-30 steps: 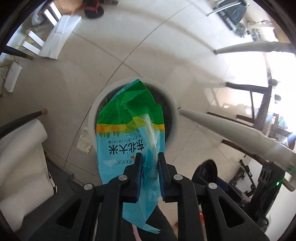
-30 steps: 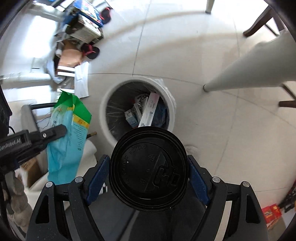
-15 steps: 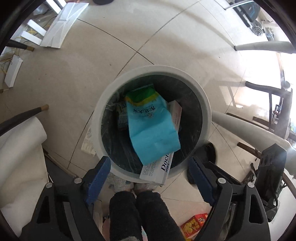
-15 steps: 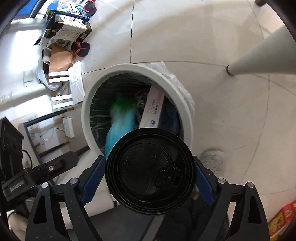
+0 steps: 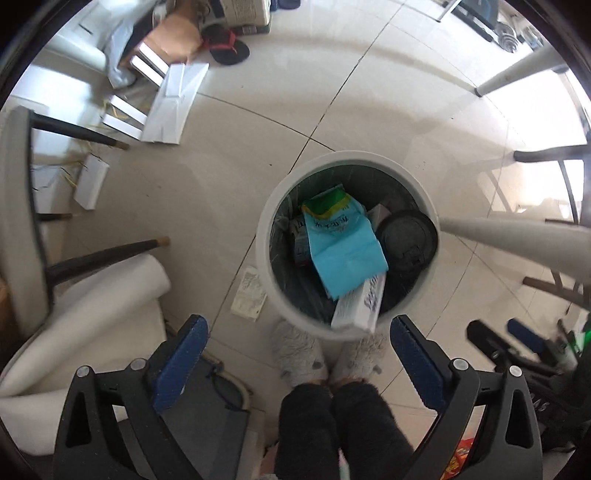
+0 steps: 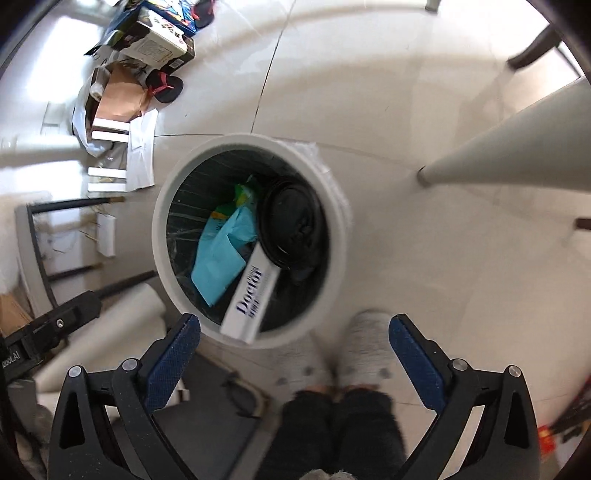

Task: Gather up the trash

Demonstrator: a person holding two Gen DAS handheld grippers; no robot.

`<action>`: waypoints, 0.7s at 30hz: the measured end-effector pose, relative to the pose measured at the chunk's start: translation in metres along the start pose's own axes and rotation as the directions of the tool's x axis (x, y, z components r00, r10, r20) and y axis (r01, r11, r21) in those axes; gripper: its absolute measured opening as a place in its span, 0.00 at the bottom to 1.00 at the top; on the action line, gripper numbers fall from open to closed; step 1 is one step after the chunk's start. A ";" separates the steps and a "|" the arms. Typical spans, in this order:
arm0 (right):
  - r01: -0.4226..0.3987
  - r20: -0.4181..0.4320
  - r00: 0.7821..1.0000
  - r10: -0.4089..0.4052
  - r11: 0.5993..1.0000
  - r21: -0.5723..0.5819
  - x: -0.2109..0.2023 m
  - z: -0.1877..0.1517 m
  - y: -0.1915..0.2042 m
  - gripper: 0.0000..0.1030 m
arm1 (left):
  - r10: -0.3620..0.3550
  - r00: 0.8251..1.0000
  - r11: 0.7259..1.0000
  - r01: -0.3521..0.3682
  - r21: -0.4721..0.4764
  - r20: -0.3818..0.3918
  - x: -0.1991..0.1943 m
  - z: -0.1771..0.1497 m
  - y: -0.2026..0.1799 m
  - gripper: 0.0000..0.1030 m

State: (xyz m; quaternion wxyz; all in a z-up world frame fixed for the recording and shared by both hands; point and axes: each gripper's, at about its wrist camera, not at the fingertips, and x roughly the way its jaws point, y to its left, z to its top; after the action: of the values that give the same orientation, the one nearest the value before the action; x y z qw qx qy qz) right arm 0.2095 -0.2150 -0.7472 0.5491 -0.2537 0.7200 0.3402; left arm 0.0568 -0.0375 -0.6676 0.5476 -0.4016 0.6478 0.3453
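Around the bin: pale tiled floor, a paper slip flat just beside its rim, two fuzzy grey slippers near its lower edge, dark trouser legs beneath. Further off, a black sandal, white cardboard sheets and boxes piled at upper left. Tapered white furniture leg slanting in from the right, its foot near the bin; dark chair legs and a white roll at left.

Inside the bin, dark liner; teal bag with green-and-yellow top lying crumpled over other packets; black cup lid to its right, tilted against the wall; long white box leaning up, its end poking over the near rim.

Left tongs spread wide, gripping nothing, above the slippers. Right tongs likewise wide apart and bare, just short of the bin.
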 end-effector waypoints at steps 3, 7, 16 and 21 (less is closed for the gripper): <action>0.041 0.036 0.999 -0.041 0.999 -0.010 -0.043 -0.012 0.002 1.00 | 0.013 1.000 1.000 -0.013 0.016 0.010 -0.034 -0.017 -0.002 0.98; 0.052 0.071 0.996 -0.051 0.999 -0.015 -0.107 -0.033 0.006 1.00 | 0.009 1.000 0.999 -0.010 0.037 0.025 -0.092 -0.042 -0.009 0.98; -0.041 0.096 0.994 0.044 0.998 -0.038 -0.287 -0.096 0.017 1.00 | -0.111 0.992 0.985 0.102 0.136 0.058 -0.247 -0.101 -0.025 0.98; -0.129 0.108 0.985 0.132 0.991 -0.026 -0.388 -0.133 0.028 1.00 | -0.209 0.975 0.952 0.183 0.246 0.082 -0.330 -0.119 -0.025 0.98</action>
State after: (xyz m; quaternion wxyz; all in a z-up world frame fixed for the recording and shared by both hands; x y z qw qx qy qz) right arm 0.2110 -0.3022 -0.3453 0.5617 -0.1923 0.7008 0.3956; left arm 0.0531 -0.1071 -0.3226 0.6570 -0.3768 0.6109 0.2306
